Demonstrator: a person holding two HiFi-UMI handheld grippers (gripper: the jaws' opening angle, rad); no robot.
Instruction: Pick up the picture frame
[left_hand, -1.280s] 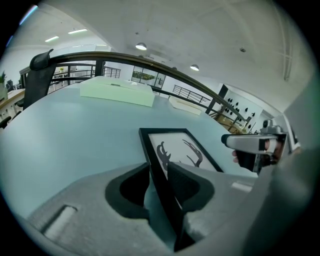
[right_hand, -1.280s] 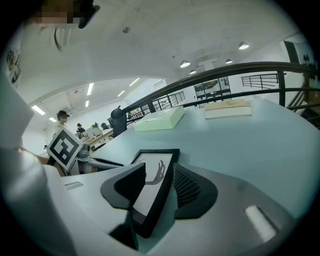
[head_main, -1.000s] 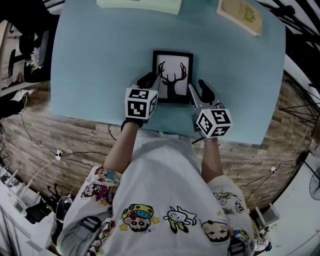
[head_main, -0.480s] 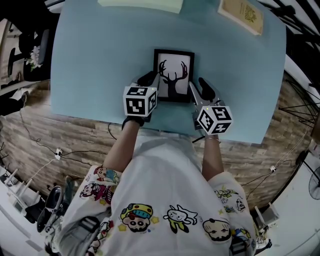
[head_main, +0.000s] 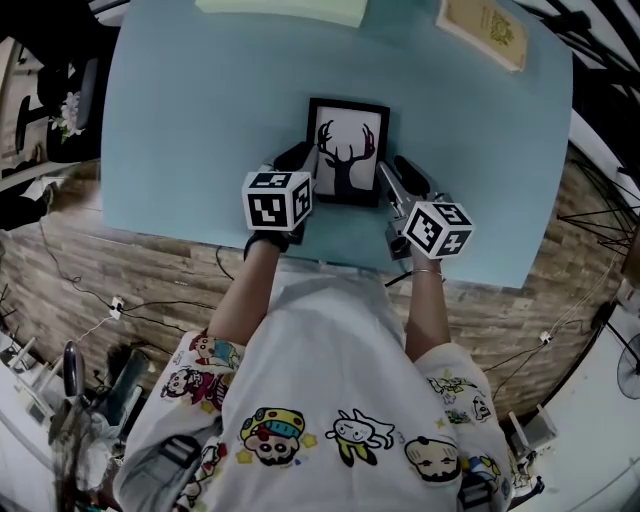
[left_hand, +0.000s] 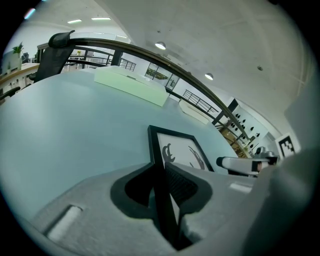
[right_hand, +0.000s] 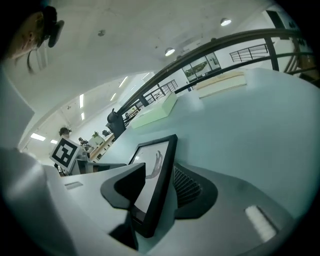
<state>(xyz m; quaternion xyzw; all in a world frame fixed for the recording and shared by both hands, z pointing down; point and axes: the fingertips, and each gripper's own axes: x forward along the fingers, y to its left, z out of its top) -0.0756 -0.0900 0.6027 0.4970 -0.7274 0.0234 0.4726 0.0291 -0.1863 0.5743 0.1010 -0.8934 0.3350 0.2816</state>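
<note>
Two grippers on one picture frame (head_main: 347, 152), which lies near the middle of a pale blue table (head_main: 190, 120), a little toward the person's side. From the head view: left gripper (head_main: 298, 158) at the frame's left edge, right gripper (head_main: 396, 172) at its right edge, both angled down and away from the body. Marker cubes (head_main: 278, 200) nearest the person, bare forearms (head_main: 240, 290) behind them, cartoon-print shirt (head_main: 330, 400) filling the lower part of the view. Black antler silhouette on white inside the black border.

Along the left gripper (left_hand: 162, 172): pinching the left rail of the picture frame (left_hand: 181, 149), one jaw on the picture side and the other on the outer side. Just tightened further, with the rail between the jaws.

Along the right gripper (right_hand: 157, 175): clamped the same way on the right rail of the picture frame (right_hand: 159, 150), one jaw over the glass and a ribbed pad against the outside.

Not clear whether flat on the table (right_hand: 260, 135) or just off it.

Farther back on the table: a pale green slab (head_main: 280, 8) at the far edge, and a tan book (head_main: 480, 30) at the far right corner, both well apart from the frame.
</note>
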